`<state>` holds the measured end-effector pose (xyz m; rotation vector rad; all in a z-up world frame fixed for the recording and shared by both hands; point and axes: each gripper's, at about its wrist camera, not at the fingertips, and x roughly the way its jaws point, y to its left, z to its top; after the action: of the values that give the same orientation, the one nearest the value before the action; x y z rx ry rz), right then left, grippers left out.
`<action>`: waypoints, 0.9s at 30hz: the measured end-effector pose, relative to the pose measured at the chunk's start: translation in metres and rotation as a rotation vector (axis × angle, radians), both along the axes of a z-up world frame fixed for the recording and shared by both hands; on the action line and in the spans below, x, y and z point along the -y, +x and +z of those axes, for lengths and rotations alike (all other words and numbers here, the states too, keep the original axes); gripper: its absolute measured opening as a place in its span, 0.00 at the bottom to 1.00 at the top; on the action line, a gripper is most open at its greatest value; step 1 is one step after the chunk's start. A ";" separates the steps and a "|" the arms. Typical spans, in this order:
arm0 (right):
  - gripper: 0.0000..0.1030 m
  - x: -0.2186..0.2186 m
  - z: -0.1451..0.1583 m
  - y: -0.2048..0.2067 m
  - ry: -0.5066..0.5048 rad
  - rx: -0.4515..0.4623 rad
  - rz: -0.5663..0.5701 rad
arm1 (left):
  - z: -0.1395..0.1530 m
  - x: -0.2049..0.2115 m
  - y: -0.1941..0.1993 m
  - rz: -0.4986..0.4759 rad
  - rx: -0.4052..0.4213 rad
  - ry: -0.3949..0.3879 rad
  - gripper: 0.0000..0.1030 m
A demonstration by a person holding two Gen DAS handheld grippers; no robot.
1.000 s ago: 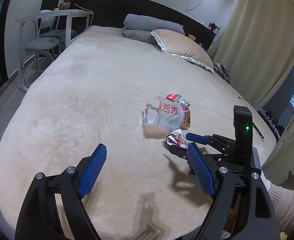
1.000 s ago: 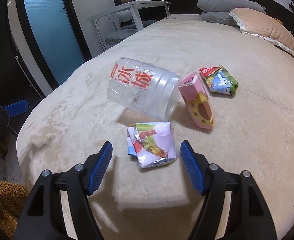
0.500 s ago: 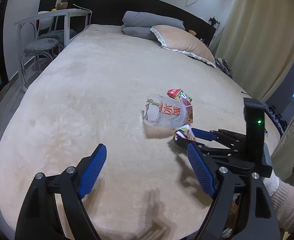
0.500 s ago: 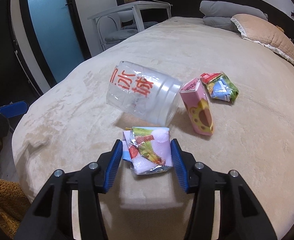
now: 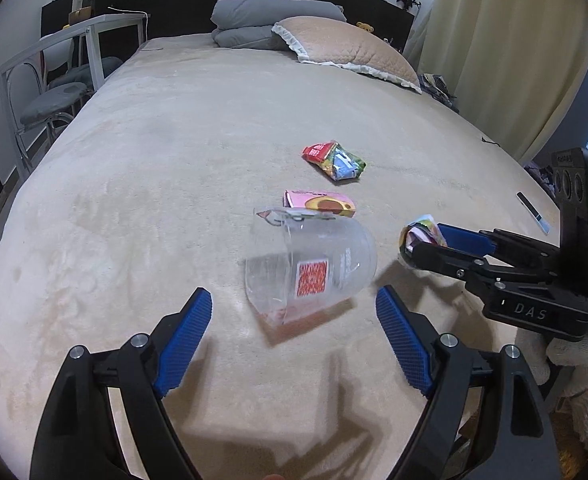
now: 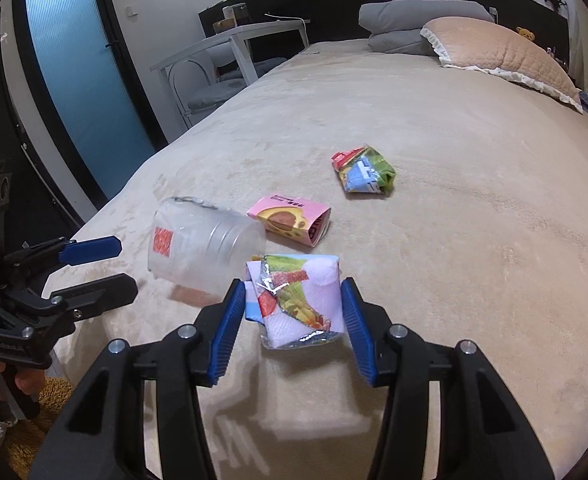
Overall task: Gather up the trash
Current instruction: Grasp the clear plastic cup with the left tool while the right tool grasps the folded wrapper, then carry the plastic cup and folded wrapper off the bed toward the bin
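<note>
Right gripper [image 6: 290, 322] jaws clamp the folded snack wrapper [image 6: 297, 300], raised above the bed [image 6: 473, 240] near its foot edge. Left gripper [image 5: 294, 336] jaws, opening wide, flank the tipped plastic cup [image 5: 309, 268] without contact: centre them on the cup, then close gently, as thin walls probably crush.

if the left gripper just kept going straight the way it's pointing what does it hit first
Most likely the clear plastic cup lying on its side on the bed. It lies just ahead of the left gripper, whose jaws are opening with nothing between them.

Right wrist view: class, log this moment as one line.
right gripper: shut on crumpled wrapper | left gripper: opening, facing plastic cup | bed: carton, second wrapper remain
</note>
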<state>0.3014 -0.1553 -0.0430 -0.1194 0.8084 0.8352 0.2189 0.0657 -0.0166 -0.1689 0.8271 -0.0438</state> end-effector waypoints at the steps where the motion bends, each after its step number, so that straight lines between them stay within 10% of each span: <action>1: 0.49 0.005 0.001 0.001 0.007 -0.003 -0.007 | -0.001 0.003 0.002 -0.002 -0.003 0.001 0.82; 20: 0.49 0.054 0.015 0.014 0.055 -0.019 -0.059 | -0.021 0.035 0.043 0.051 -0.062 0.074 0.87; 27: 0.49 0.059 0.015 0.016 0.051 -0.022 -0.064 | -0.021 0.027 0.045 0.087 -0.062 0.069 0.73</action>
<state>0.3171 -0.2141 -0.0282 -0.0389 0.8067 0.7977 0.2634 0.0384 -0.0371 -0.1416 0.8812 0.0718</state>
